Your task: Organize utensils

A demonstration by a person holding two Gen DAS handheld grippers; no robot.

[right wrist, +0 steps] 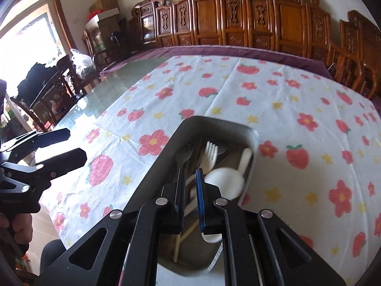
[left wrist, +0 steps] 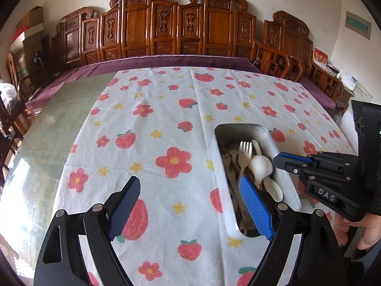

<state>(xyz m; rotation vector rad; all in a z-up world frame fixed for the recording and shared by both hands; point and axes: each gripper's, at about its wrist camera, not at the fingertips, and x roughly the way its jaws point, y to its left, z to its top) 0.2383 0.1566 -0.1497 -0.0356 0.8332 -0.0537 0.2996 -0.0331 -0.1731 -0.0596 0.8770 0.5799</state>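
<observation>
A metal tray (left wrist: 238, 127) (right wrist: 214, 120) lies on the flowered tablecloth (left wrist: 166, 119). In it are a white fork (left wrist: 245, 152) (right wrist: 210, 152), a round white spoon (left wrist: 260, 164) (right wrist: 223, 182), a dark metal fork (right wrist: 184, 153) and wooden sticks. My left gripper (left wrist: 190, 205) (right wrist: 77, 145) hovers open and empty, its blue right pad above the tray's left part. My right gripper (right wrist: 190, 188) (left wrist: 279, 157) is above the tray's near end. Its pads are almost together, with only a thin slit between them and nothing in it.
The cloth covers the right part of a glass-topped table (left wrist: 47, 143). A carved wooden bench (left wrist: 166, 28) with a purple cushion runs along the far edge. Dark chairs (right wrist: 47, 90) stand at the left. A hand (left wrist: 366, 233) holds the right gripper's handle.
</observation>
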